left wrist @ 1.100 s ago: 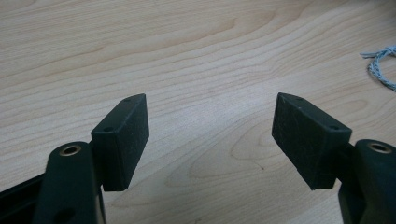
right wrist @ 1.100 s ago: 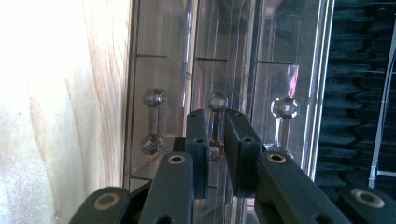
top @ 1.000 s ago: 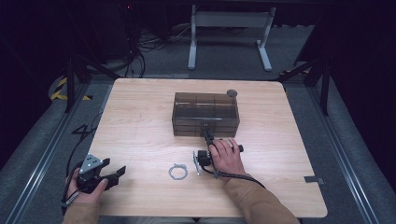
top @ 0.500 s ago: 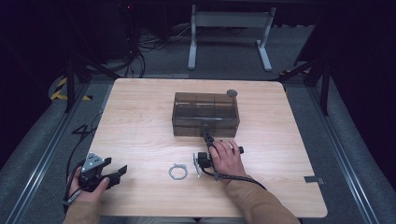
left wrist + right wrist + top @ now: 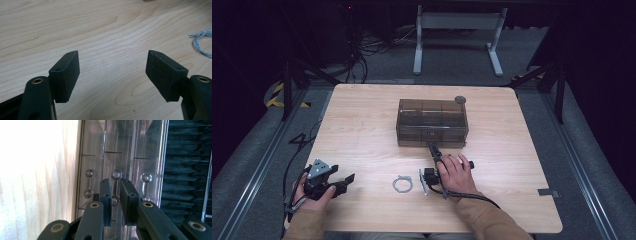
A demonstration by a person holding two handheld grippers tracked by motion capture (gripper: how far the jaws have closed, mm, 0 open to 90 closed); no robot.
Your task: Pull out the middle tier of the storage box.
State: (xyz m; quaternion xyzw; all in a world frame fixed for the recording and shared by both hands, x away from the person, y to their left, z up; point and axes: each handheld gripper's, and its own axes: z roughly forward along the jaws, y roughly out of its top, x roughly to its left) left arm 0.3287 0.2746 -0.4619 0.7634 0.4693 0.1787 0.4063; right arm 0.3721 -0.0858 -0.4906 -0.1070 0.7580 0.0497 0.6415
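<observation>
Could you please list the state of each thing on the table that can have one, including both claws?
Clear drawer box: upright on the table, all three drawers look pushed in.
Middle drawer handle: between the right claw's jaws, which stand close around it; contact unclear.
Right claw: turned on its side, jaws nearly closed.
Left claw: open, nothing between its jaws.
Twine ring: lying flat, untouched.

My tabletop (image 5: pixel 362 115) is light wood with rounded corners, brightly lit against a dark room. Grey carpet floor (image 5: pixel 572 120) surrounds it. Metal rails (image 5: pixel 257 172) run along the floor on both sides. A white frame (image 5: pixel 457 30) stands on two feet beyond the far edge. Black cables (image 5: pixel 362 50) lie at far left, near yellow-black hazard tape (image 5: pixel 279 97).
</observation>
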